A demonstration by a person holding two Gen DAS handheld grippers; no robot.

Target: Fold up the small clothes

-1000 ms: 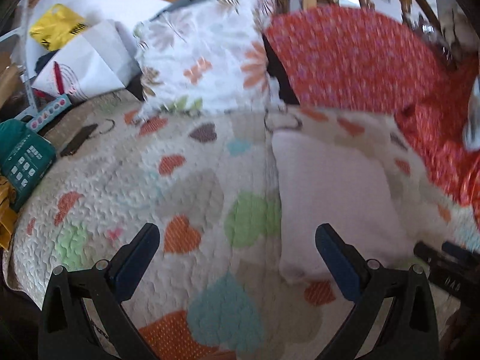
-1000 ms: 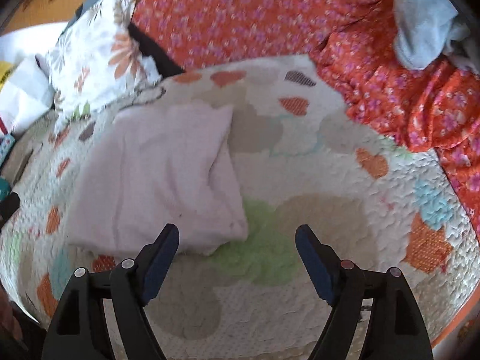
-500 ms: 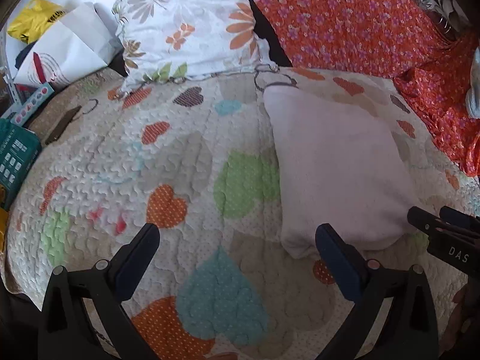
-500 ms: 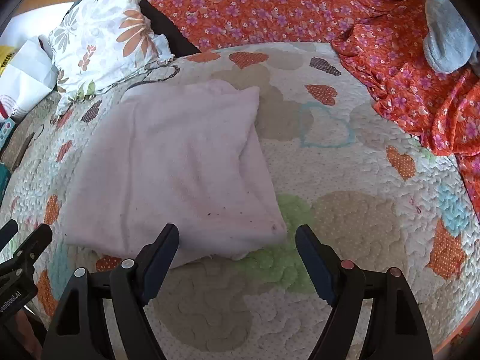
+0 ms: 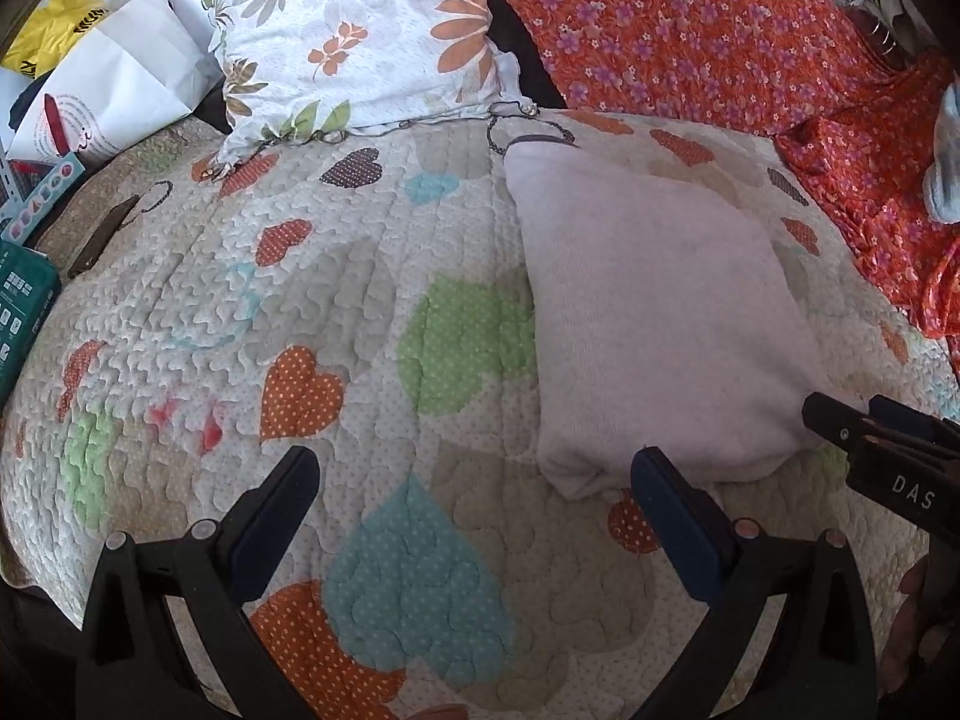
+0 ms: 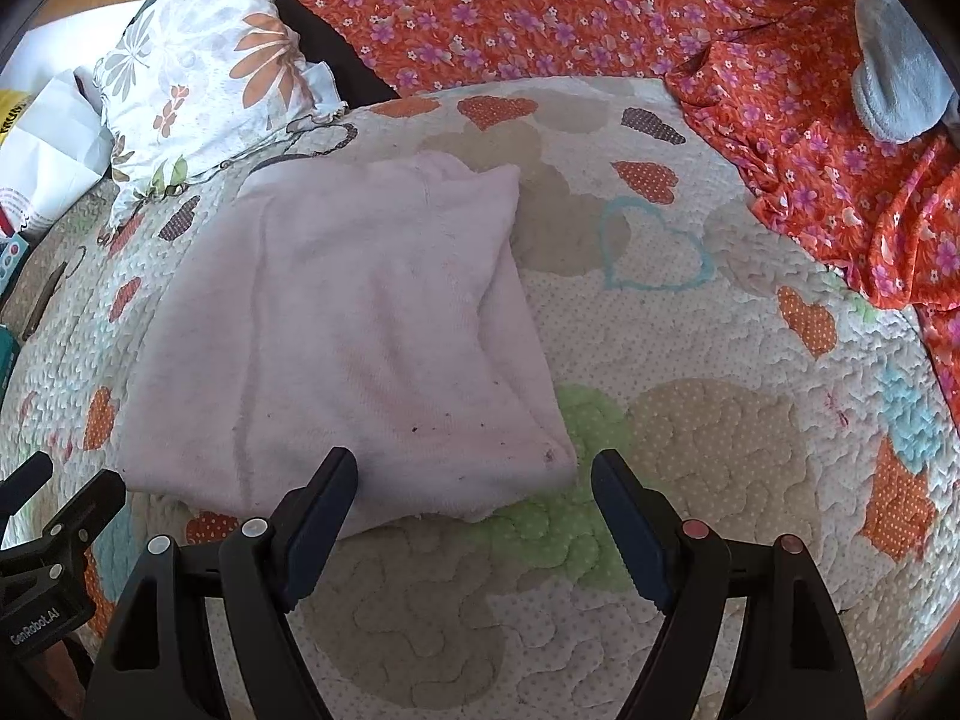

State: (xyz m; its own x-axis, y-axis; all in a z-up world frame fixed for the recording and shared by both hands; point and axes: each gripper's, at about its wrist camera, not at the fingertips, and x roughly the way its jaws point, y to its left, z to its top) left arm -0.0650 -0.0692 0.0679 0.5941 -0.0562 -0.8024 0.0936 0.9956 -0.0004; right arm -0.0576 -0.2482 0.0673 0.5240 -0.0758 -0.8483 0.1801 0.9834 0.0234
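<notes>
We have brought both claws lower and nearer the pale pink garment [image 6: 354, 336], which lies flat on the heart-patterned quilt [image 5: 252, 324] of the bed, so a first fold looks close. Our right claw [image 6: 474, 498], jaws apart and empty, tilts down over its near corner. Our left claw [image 5: 474, 492], jaws also apart and empty, angles down beside its near left edge.

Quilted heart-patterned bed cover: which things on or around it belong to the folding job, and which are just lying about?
Job: pale pink knitted garment; left gripper; right gripper, both with jaws open.

Lying about: floral white pillow; orange flowered cloth; white paper bag; grey fleece item.
</notes>
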